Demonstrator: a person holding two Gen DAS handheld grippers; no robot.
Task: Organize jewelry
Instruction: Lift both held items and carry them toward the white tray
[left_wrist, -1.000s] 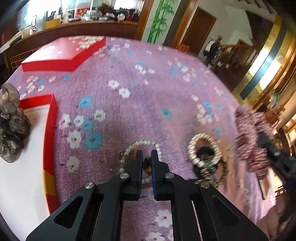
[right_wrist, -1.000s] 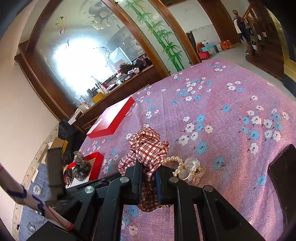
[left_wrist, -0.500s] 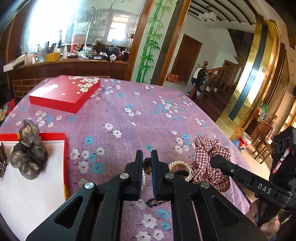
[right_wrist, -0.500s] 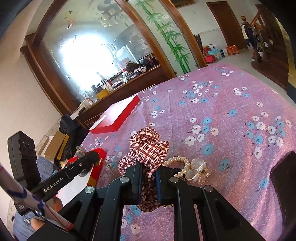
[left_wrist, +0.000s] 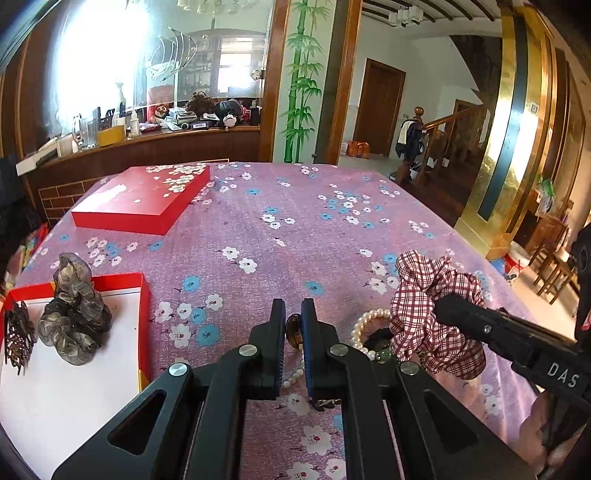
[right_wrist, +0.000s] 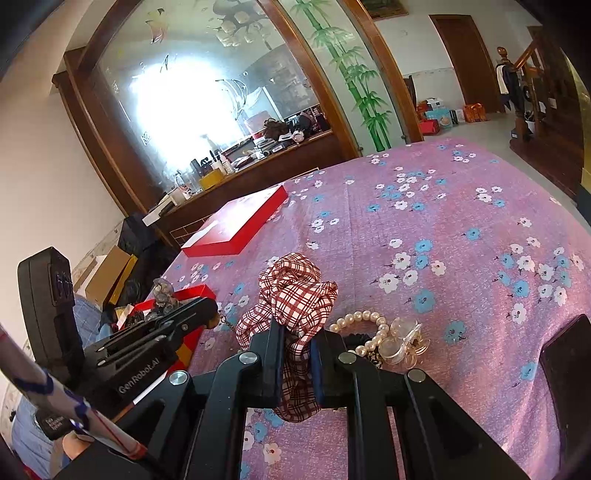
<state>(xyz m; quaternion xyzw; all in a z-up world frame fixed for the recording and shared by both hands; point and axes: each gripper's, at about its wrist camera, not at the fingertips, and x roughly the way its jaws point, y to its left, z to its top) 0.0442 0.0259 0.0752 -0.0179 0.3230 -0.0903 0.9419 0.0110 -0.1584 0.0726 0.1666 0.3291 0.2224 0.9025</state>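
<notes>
My left gripper is shut on a small brown bead piece; in the right wrist view its short chain dangles from the left gripper's tip. My right gripper is shut on a red plaid scrunchie, which it holds just above the cloth to the right of the left gripper. Under and beside the scrunchie lie a pearl bracelet and a clear claw clip. An open red box with a white lining sits at the left and holds a grey-brown scrunchie and a dark hair clip.
The table wears a purple flowered cloth. The box's red lid lies at the back left. A dark flat object rests at the right edge in the right wrist view. A wooden counter with clutter stands behind the table.
My left gripper has lifted and tipped up with the brown bead piece, away from the bracelets on the cloth. My right gripper has stayed almost still with the plaid scrunchie.
</notes>
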